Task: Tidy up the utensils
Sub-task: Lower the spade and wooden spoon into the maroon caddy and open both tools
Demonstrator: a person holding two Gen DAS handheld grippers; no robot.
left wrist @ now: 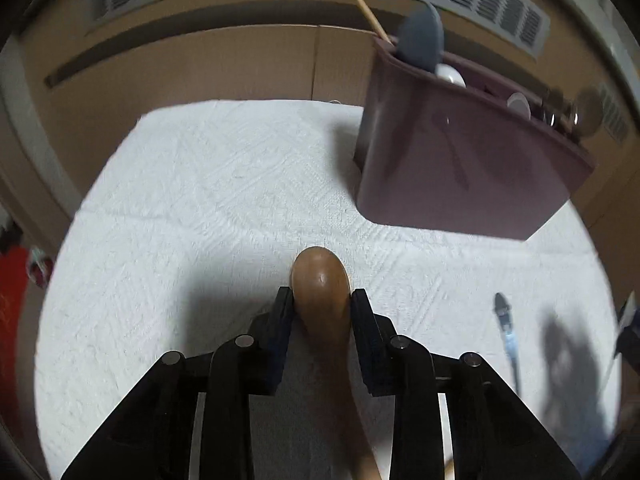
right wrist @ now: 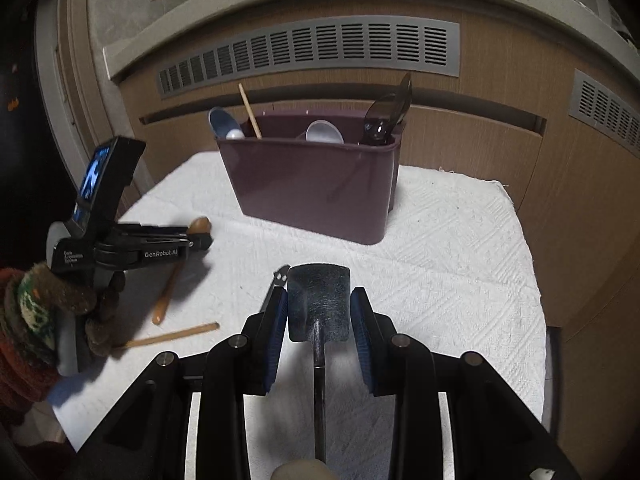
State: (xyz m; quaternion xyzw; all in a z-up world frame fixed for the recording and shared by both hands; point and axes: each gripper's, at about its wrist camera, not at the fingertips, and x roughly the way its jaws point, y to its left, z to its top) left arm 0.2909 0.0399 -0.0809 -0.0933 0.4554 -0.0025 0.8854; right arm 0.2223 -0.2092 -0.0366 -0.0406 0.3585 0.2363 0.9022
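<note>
Utensils stand and lie about a white, waffle-textured cloth (right wrist: 460, 240) that covers the table. A smooth plum-coloured plastic caddy (right wrist: 316, 184) with rounded corners sits in the upper middle of the right wrist view; from it rise a thin wooden stick (right wrist: 250, 110), a blue-grey spoon bowl (right wrist: 224, 122), a pale round scoop (right wrist: 324, 132) and dark, glossy utensils (right wrist: 390, 114) at its right end. How the caddy is divided inside cannot be made out.

The left gripper (left wrist: 322, 300) has its two black pads pressed against the sides of a wooden spoon (left wrist: 320, 284), a polished brown oval bowl whose handle runs down out of the bottom of the frame. In the right wrist view that same spoon's handle slants down to the cloth at lower left, and a second wooden stick (right wrist: 172, 336) lies nearly flat below it. A hand in a knitted, speckled glove (right wrist: 60, 300) holds that gripper; the sleeve is cut off by the left edge.

The right gripper (right wrist: 319, 308) clamps a scratched, dull metal spatula (right wrist: 318, 300) by its flat squared blade, blue-lined pads on both edges; its dark handle runs down the frame toward a blurred pale shape. A small dark utensil (left wrist: 505, 320) lies on the cloth at lower right of the left wrist view, too blurred to identify.
</note>
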